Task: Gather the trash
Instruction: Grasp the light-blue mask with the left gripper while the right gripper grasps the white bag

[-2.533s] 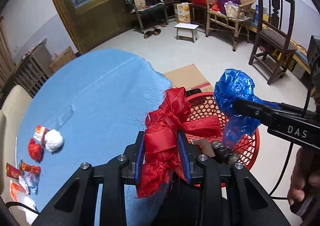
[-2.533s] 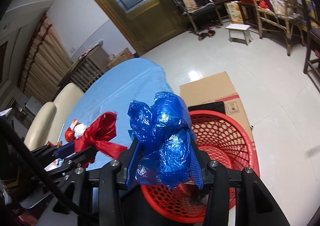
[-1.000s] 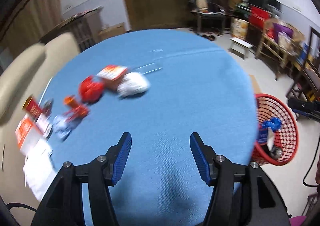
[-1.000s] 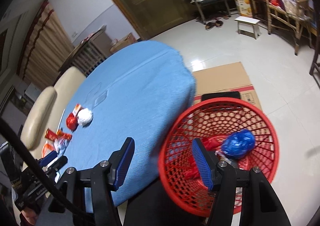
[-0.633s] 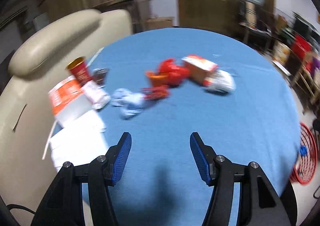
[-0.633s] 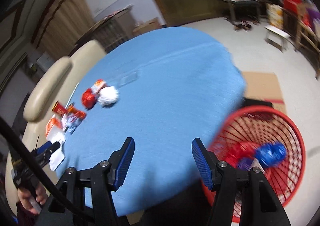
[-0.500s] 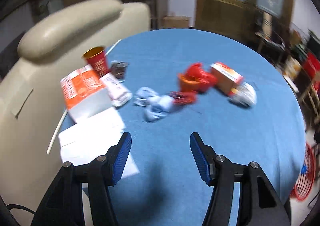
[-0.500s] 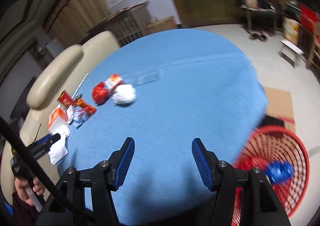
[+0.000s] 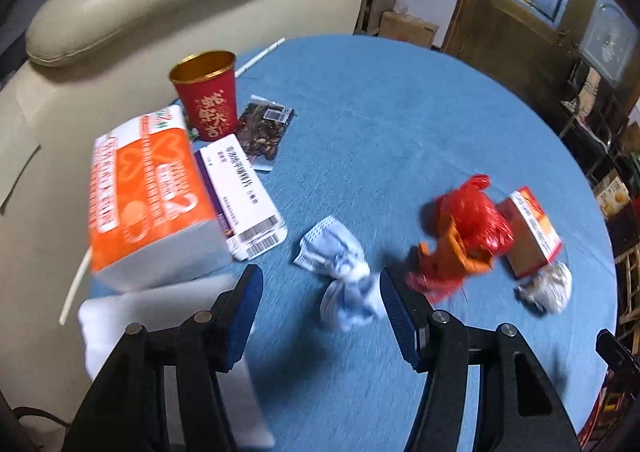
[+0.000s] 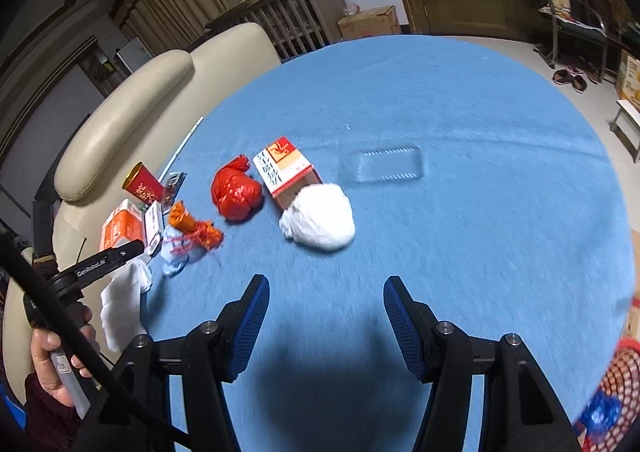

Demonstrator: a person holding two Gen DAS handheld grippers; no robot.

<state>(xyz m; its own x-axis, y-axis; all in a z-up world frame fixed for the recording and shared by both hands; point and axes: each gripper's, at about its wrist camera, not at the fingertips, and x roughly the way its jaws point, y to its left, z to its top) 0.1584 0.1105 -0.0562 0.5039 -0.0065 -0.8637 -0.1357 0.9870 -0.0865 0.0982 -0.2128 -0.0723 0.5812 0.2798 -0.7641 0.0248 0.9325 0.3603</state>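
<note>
Both claws have let go of their loads and swung back from the basket to the table, so one round of collecting is done and the next is starting. The red bundle and the blue bag they carried a moment ago are gone from the jaws; a scrap of blue bag (image 10: 602, 416) shows inside the red basket (image 10: 624, 392), which sits at the lower right edge of the right wrist view, off the table's rim.

Going left to right across the blue table (image 9: 400, 124) in the left wrist view: an orange and white box (image 9: 140, 188) lies at the left edge, a red paper cup (image 9: 208, 92) stands upright behind it, and a flat white packet (image 9: 244, 192) rests just beside the box, with a dark snack wrapper (image 9: 264, 128) next to the cup. White paper (image 9: 160, 316) lies under the left finger. The left gripper (image 9: 320, 316) stands wide and empty, and a crumpled pale blue mask (image 9: 340, 276) lies between its fingertips, so I judge this the next pick. Further right are an orange net scrap (image 9: 448, 260), a red plastic bag (image 9: 472, 212), a small carton (image 9: 532, 232) and a white wad (image 9: 548, 288).

The right gripper (image 10: 326, 316) is likewise wide and empty, over bare cloth, with the white wad (image 10: 320, 216) the nearest piece ahead of it. A clear plastic tray (image 10: 388, 164) lies apart on the right. Most of the trash remains on the table.
</note>
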